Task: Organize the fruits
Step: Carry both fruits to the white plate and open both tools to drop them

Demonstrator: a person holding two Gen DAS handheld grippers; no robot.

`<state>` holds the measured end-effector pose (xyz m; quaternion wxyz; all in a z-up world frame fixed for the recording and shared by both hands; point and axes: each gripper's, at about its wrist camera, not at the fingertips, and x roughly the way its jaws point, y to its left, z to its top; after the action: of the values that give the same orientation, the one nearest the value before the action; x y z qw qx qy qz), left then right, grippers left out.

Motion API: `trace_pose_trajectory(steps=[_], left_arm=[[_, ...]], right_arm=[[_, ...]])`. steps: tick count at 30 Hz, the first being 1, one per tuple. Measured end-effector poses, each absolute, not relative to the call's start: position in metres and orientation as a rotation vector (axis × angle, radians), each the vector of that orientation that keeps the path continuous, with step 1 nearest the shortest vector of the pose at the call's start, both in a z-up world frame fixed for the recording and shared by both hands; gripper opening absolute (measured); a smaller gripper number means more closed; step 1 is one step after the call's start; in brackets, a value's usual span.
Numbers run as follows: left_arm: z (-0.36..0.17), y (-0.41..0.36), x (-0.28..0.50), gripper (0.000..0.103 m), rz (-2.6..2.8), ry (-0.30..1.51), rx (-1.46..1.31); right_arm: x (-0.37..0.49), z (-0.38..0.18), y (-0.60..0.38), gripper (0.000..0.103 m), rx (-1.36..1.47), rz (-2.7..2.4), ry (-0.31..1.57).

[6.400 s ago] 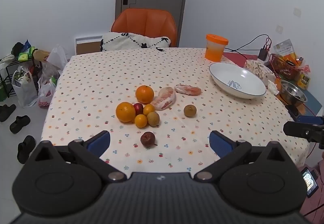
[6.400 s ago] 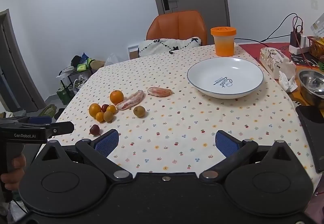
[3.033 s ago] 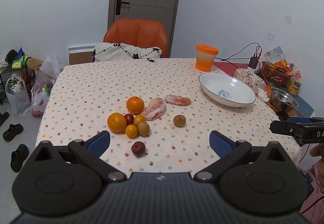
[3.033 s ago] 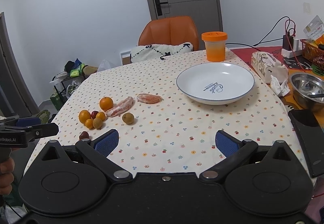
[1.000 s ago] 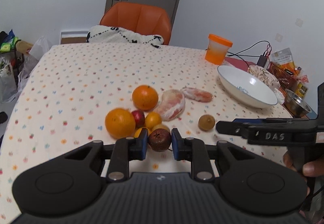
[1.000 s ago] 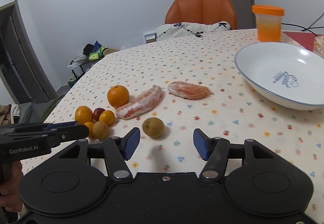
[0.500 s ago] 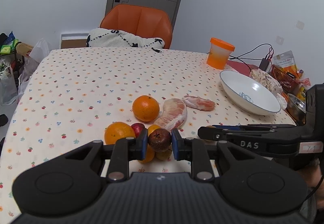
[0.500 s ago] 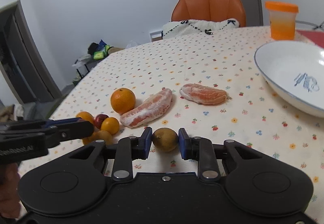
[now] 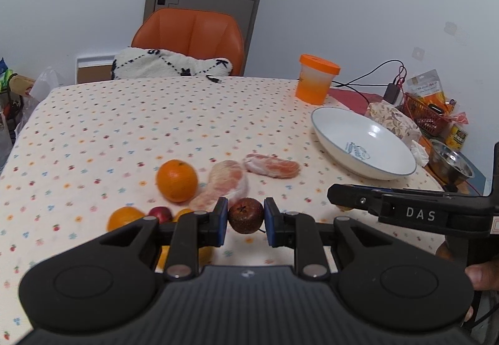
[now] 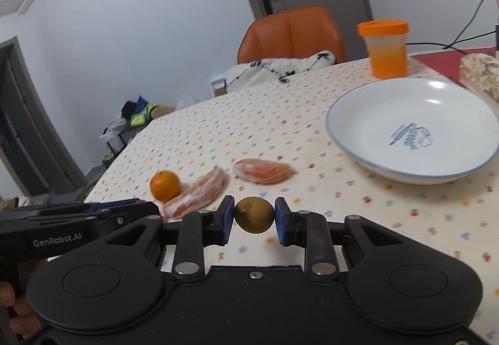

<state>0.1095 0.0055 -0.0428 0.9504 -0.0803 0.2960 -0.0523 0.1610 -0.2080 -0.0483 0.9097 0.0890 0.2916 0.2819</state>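
A dark red fruit (image 9: 245,215) is gripped between the blue pads of the left tongs (image 9: 244,222) and held above the bench (image 9: 124,126). A brownish-green fruit (image 10: 254,214) is clamped likewise in the right tongs (image 10: 254,225). An orange (image 9: 176,180) and two peeled citrus segments (image 10: 262,170) are seen lying on the dotted cloth, well apart from the white bowl (image 10: 358,139), in which nothing is held.
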Motion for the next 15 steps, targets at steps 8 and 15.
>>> trace_pose_trajectory(steps=[8, 15], left_arm=[[-0.029, -0.015, 0.116, 0.023, -0.118, 0.576, -0.138], [-0.018, -0.04, 0.123, 0.023, -0.136, 0.556, -0.092]], right_arm=[[0.156, -0.035, -0.233, 0.026, 0.197, 0.555, 0.539], [0.154, -0.029, -0.257, 0.026, 0.218, 0.526, 0.49]])
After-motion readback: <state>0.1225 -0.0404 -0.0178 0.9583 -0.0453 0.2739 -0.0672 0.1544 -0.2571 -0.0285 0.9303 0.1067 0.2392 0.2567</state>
